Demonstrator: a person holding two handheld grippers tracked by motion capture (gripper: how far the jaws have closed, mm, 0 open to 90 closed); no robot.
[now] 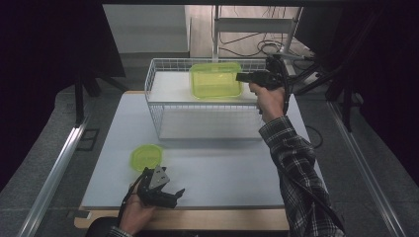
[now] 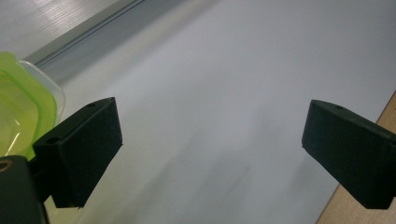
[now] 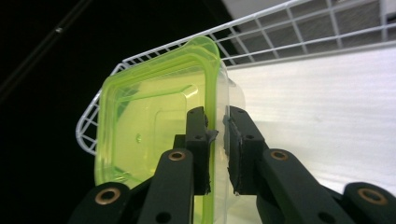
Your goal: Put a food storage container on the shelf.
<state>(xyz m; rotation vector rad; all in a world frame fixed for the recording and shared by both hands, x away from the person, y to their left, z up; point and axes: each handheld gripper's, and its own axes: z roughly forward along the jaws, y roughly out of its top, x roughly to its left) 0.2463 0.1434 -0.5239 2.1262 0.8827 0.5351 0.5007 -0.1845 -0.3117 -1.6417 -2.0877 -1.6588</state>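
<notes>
The right gripper [image 3: 215,135] has its jaws drawn narrow and clamped on the rim of the green container [image 3: 154,126], one jaw inside the rim and one jaw outside. In the high view this right gripper [image 1: 243,77] meets the green container [image 1: 215,80] at its right edge, and the container sits on the upper level of the white wire basket [image 1: 163,66], toward the far side of it. The hand [image 1: 269,98] and a checked sleeve [image 1: 296,163] reach to the basket from the near right. The left gripper [image 1: 165,190] is well apart from the basket, near the front edge of the table [image 1: 222,173], with its jaws spread wide and nothing between them. Just beyond it, between it and the basket, lies a green lid [image 1: 146,157] flat on the table.
</notes>
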